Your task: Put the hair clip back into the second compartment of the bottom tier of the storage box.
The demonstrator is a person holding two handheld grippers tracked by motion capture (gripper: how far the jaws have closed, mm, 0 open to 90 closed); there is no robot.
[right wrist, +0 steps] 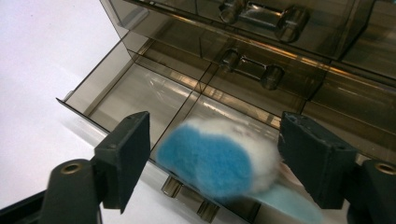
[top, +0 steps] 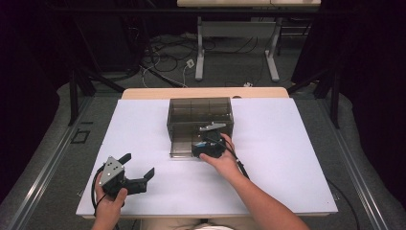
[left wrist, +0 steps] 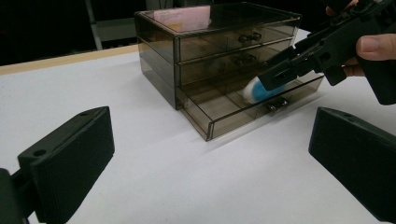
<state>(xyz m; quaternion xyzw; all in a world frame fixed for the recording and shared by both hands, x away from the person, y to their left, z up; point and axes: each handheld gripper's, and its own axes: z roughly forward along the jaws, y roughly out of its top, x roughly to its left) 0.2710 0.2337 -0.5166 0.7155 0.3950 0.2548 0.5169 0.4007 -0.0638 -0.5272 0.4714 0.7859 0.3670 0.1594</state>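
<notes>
The drawer cabinet [top: 200, 118] stands near the far edge of the tabletop [top: 287, 158] with its bottom drawer [left wrist: 243, 105] pulled out, giving access from above. The right tool [right wrist: 212, 154] hangs over that drawer, jaws slightly apart and clear of the blue-and-white sponge [right wrist: 219, 163] between them, apparently releasing it. The left tool [top: 136, 168] waits wide open and empty, well aside.

My two grippers are black: the left gripper [top: 140, 166] has a grey triangular plate at 11 o'clock, and the right gripper [right wrist: 212, 161] has ribbed pads.
</notes>
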